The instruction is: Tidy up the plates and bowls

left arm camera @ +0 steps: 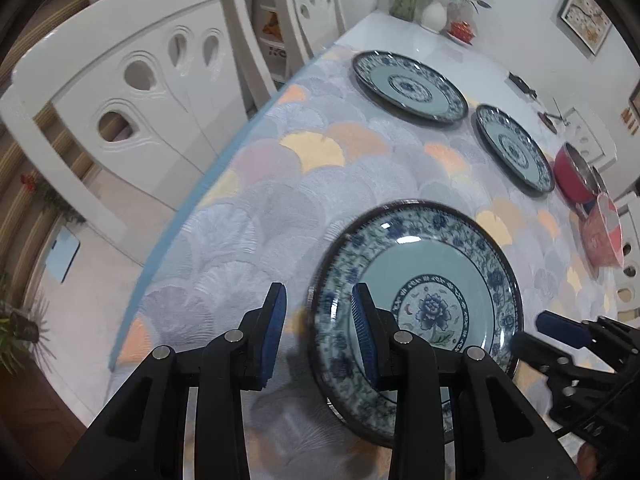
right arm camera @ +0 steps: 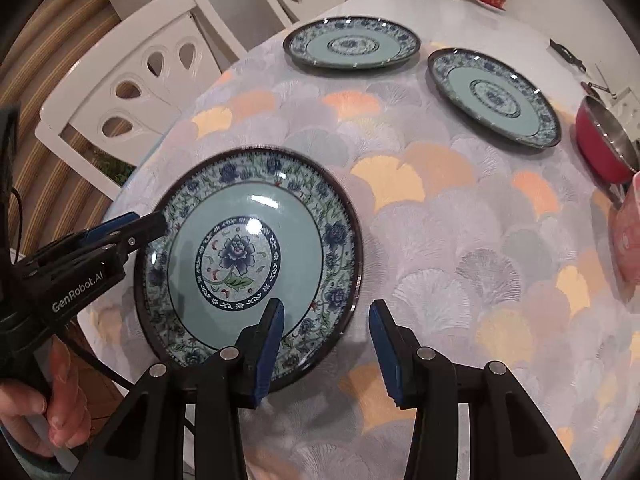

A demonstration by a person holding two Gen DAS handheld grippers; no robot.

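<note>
A blue-green floral plate [left arm camera: 424, 276] [right arm camera: 256, 240] lies near the table's front edge. My left gripper [left arm camera: 320, 320] is open and straddles its left rim, one finger over the plate, one outside. It shows in the right wrist view [right arm camera: 148, 224] at the plate's left rim. My right gripper [right arm camera: 326, 336] is open and straddles the plate's near right rim; its tip shows in the left wrist view [left arm camera: 560, 326]. Two more matching plates lie farther back, one far [left arm camera: 410, 86] [right arm camera: 352, 44] and one right [left arm camera: 516, 148] [right arm camera: 494, 98].
A red pot [left arm camera: 576, 176] [right arm camera: 604, 144] and a pink bowl [left arm camera: 604, 236] [right arm camera: 626, 232] stand at the right edge. White chairs [left arm camera: 132, 92] [right arm camera: 136, 76] line the table's left side. A vase [left arm camera: 434, 14] and small items sit at the far end.
</note>
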